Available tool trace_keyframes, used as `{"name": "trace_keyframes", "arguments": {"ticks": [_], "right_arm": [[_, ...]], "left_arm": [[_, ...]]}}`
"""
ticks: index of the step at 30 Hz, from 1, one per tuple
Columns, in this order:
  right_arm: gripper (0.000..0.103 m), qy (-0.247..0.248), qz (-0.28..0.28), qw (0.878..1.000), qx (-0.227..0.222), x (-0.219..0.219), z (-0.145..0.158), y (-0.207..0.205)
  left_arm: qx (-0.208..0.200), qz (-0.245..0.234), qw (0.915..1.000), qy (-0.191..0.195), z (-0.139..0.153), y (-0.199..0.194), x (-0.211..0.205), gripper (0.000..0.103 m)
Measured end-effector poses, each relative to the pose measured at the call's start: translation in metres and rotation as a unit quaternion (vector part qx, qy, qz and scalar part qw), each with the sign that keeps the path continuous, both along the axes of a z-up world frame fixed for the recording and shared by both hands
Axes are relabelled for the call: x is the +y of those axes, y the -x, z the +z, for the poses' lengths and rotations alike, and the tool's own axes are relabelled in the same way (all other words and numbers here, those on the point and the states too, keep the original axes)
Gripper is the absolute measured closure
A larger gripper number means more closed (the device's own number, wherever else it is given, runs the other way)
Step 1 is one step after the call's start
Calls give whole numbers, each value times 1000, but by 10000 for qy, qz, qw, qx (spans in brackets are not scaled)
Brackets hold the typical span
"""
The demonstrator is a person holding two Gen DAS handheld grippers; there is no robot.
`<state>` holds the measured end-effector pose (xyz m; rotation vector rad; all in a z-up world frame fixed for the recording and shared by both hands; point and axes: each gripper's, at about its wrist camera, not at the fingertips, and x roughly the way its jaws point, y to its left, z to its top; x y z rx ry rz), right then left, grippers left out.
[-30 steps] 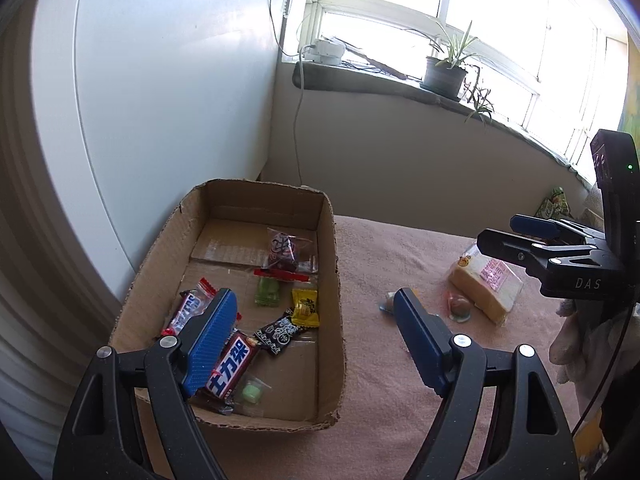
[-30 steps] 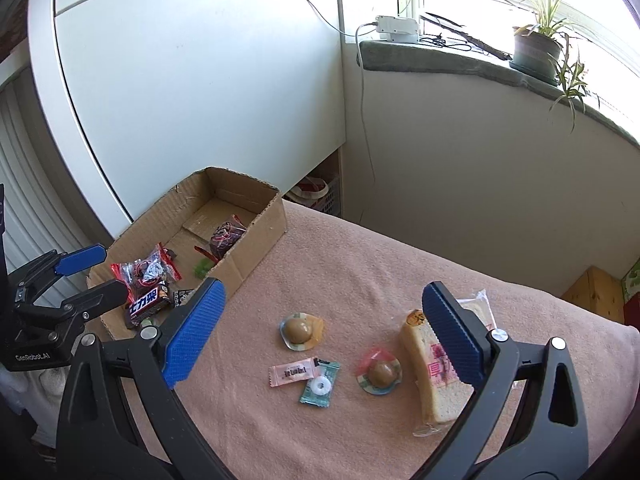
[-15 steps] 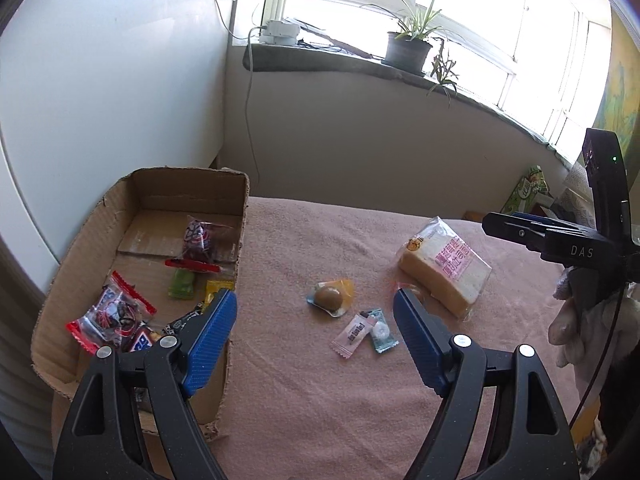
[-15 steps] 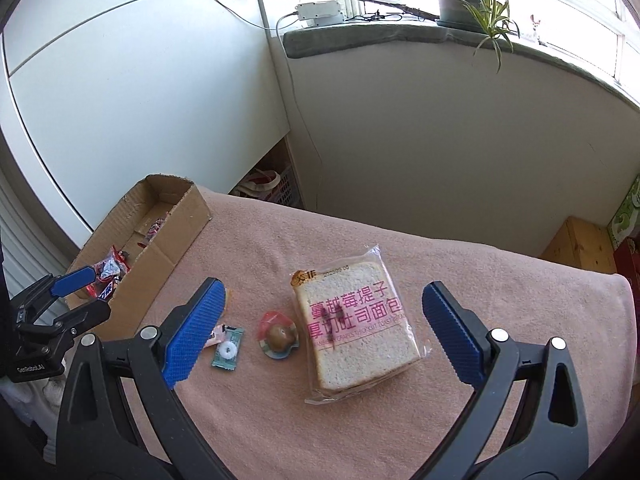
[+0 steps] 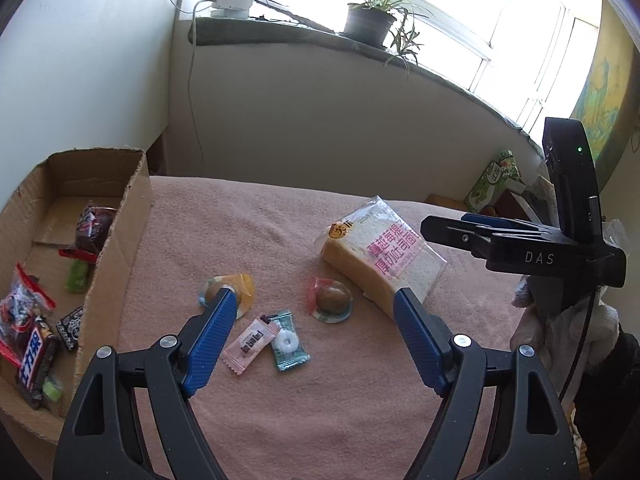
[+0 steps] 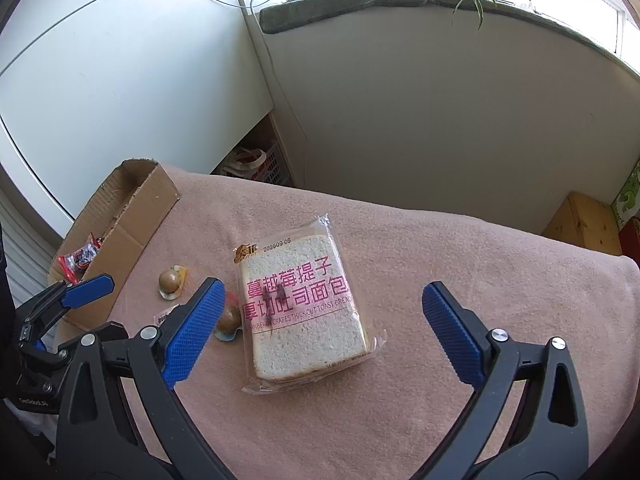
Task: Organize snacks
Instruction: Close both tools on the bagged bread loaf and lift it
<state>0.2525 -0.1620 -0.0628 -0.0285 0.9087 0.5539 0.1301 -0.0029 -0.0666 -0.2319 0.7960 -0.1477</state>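
Observation:
A bagged bread loaf (image 6: 302, 308) with pink print lies on the pink cloth; it also shows in the left wrist view (image 5: 380, 258). My right gripper (image 6: 320, 312) is open and empty, hovering over it with the loaf between its fingers. My left gripper (image 5: 314, 316) is open and empty above the small snacks: a pink sachet (image 5: 250, 340), a teal mint candy (image 5: 288, 342), and two wrapped round sweets (image 5: 332, 300) (image 5: 228, 290). The cardboard box (image 5: 124, 240) at left holds several snacks, among them a chocolate bar (image 5: 32, 356).
The pink cloth (image 6: 440, 248) covers the table, ending at its far and right edges. A white cabinet (image 6: 120, 80) stands behind the box. A windowsill with a potted plant (image 5: 370, 20) runs along the back wall. A wooden crate (image 6: 580, 220) sits beyond the table's right end.
Both grippers have swung right, away from the box. The left now looks over the small snacks; the right is centred on the bread loaf and closer to it. Both stayed open.

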Motion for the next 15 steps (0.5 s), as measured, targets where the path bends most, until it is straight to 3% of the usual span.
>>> {"name": "trace_keyframes", "arguments": {"ticks": [14,15], "right_arm": [[2,-309,324,9975,542,2,-29,-25],[2,-357,337,9971,580,2,-30,-26]], "left_arm": [[124,-452,9984,324,-20,-29,-45,23],[146,-485,9980,375,-21,-31,-46,28]]}}
